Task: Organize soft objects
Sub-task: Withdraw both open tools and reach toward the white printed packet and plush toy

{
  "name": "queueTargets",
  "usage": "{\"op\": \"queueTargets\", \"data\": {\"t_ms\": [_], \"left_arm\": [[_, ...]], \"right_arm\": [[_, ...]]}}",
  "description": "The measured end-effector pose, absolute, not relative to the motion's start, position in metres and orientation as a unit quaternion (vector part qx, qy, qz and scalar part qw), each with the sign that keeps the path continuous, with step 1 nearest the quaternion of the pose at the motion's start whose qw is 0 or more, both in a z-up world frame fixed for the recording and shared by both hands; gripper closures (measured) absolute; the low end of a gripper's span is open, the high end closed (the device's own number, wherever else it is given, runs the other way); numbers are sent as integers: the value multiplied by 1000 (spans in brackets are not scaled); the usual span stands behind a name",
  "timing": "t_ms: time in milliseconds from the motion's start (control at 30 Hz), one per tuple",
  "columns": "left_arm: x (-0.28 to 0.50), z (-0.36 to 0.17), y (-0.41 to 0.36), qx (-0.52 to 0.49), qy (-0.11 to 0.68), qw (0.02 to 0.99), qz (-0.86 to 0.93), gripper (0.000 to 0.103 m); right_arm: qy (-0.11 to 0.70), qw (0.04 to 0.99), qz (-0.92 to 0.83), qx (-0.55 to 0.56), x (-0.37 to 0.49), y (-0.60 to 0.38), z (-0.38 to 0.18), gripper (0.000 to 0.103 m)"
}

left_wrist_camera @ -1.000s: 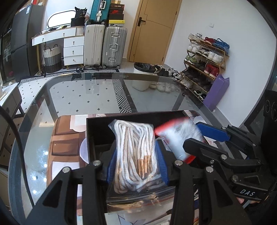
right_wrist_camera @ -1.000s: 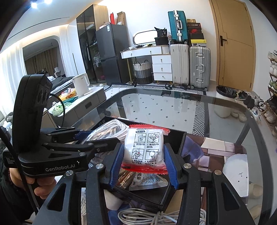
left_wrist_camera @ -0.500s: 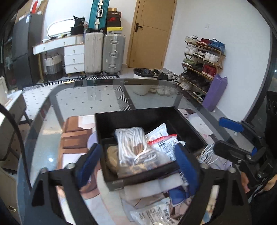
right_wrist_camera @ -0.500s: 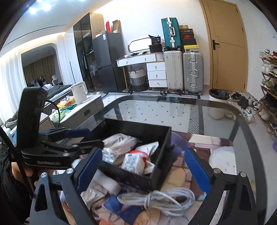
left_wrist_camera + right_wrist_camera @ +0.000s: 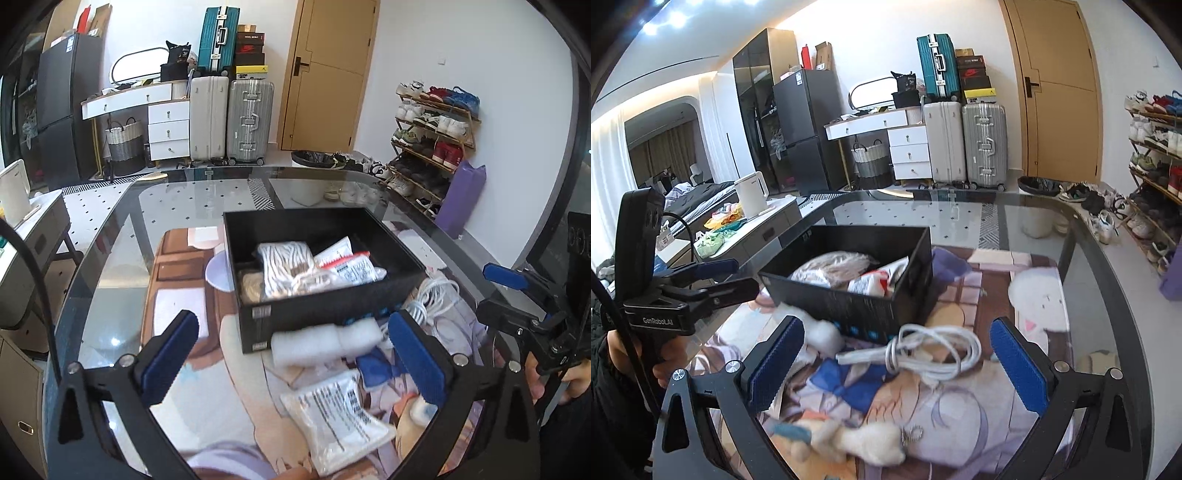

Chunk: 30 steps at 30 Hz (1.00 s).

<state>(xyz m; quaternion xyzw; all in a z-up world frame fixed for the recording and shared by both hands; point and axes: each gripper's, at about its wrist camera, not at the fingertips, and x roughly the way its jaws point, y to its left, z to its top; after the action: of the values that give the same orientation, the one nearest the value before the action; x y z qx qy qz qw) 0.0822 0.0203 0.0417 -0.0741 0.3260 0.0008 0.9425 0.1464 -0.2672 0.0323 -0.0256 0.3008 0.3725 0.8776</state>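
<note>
A black box (image 5: 332, 310) (image 5: 849, 306) stands on the printed mat. In it lie a bag of white cords (image 5: 284, 266) and a red-edged white packet (image 5: 354, 267). My left gripper (image 5: 291, 354) is open and empty, pulled back in front of the box, over a white foam piece (image 5: 325, 343) and a white printed pouch (image 5: 336, 417). My right gripper (image 5: 897, 362) is open and empty, over a coiled white cable (image 5: 931, 350), which also shows in the left wrist view (image 5: 436, 299). A cream plush toy (image 5: 864, 443) lies near it.
The printed mat (image 5: 960, 417) covers part of a glass table (image 5: 122, 240). A small blue cloth item (image 5: 373, 367) lies by the foam. The other gripper shows at each view's edge. Suitcases, a shoe rack and a door stand beyond the table.
Both grippers opened and let go: the bag of cords and the red-edged packet now lie in the box. Both grippers drew back from the box, towards me.
</note>
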Motion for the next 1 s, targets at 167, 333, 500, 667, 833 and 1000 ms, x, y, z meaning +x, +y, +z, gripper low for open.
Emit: {"op": "queueTargets", "data": {"t_ms": [167,333,500,667,833,1000], "left_arm": [[72,38,14,-61,330,942,2,0],[65,36,9,-59,332,941,3,0],[61,33,8,-59,338,939,0,0],[62,30,7,-56,343,938,-1,0],[63,26,5,-55,349,936,-1,0],[63,23,5,-51,355,933,-2,0]], "right_arm": [[316,872,372,-32,132,-271,21,1],[324,865,380,-41,121,-274,15,1],[344,850,396,-51,117,-272,5,1],[357,843,397,-62,117,-269,-1,1],[373,831,406,-71,117,-268,-8,1],[387,823,407,-88,117,-262,-19,1]]}}
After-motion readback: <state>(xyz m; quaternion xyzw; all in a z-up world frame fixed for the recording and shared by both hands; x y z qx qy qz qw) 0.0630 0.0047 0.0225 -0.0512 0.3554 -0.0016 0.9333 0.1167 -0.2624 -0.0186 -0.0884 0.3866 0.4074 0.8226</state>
